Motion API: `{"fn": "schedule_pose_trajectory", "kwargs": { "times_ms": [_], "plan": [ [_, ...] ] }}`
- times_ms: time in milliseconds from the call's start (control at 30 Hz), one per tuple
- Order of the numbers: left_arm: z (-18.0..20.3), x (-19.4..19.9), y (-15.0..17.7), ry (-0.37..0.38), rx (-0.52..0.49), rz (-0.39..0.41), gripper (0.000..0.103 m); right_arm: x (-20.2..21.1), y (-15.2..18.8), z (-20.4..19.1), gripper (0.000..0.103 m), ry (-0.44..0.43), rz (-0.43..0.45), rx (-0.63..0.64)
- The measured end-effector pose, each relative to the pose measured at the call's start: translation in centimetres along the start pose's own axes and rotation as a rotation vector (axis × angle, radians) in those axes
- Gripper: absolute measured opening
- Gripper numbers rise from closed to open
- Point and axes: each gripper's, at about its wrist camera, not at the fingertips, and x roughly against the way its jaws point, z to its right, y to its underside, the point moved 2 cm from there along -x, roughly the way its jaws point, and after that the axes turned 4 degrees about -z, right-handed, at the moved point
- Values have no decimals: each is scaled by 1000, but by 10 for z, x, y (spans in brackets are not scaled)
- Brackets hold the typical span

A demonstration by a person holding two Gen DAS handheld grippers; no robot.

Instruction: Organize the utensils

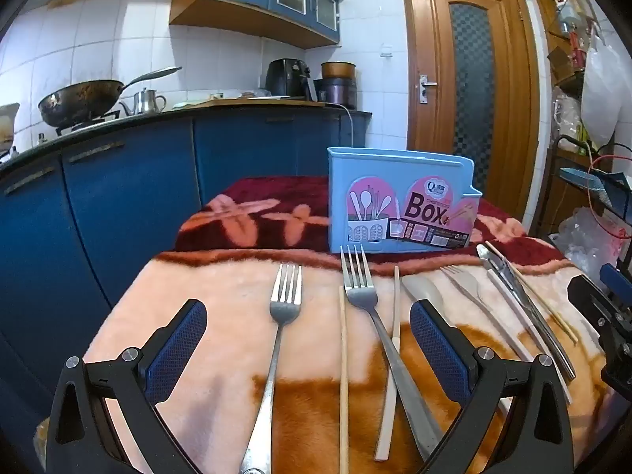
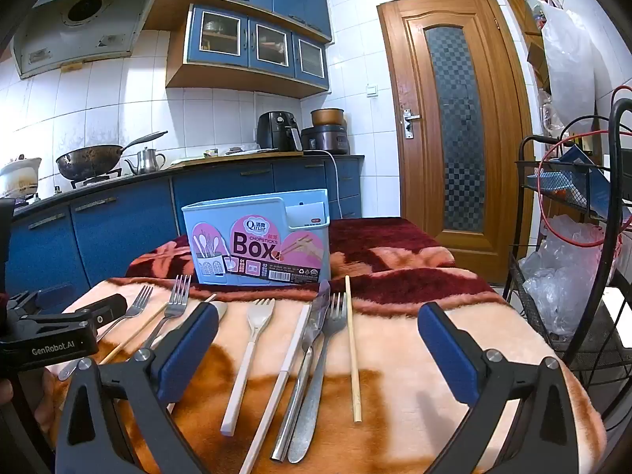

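A light blue chopsticks box (image 1: 399, 205) (image 2: 256, 241) stands upright at the back of the blanket-covered table (image 1: 221, 355). In front of it lie several utensils in a row. In the left wrist view, a steel fork (image 1: 282, 316), a wooden chopstick (image 1: 343, 375), a second steel fork (image 1: 367, 308) and a pale chopstick (image 1: 393, 335) lie between the wide-apart fingers of my left gripper (image 1: 308, 339). In the right wrist view, a cream fork (image 2: 252, 335), a white-handled utensil (image 2: 288, 359), a steel knife (image 2: 312, 339), a fork (image 2: 328, 339) and a chopstick (image 2: 352, 351) lie under my right gripper (image 2: 318, 347), open and holding nothing.
Blue kitchen cabinets (image 1: 130, 197) with a wok (image 2: 91, 162) and kettle run along the left. A wooden door (image 2: 454, 126) is behind the table. A black wire rack (image 2: 572, 237) with plastic bags stands close on the right. The left gripper's body (image 2: 59, 331) sits at the table's left.
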Motion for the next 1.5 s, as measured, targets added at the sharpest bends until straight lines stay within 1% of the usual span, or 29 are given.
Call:
{"fn": "schedule_pose_trajectory", "kwargs": {
  "times_ms": [33,200,1500],
  "plan": [
    [0,0,0,5,9,-8,102,0,0,0,103,0,-1,0],
    [1,-1,-1,3,-3,-2,102,0,0,0,103,0,0,-1],
    [1,0,0,3,5,4,102,1,0,0,103,1,2,2]
  ]
}}
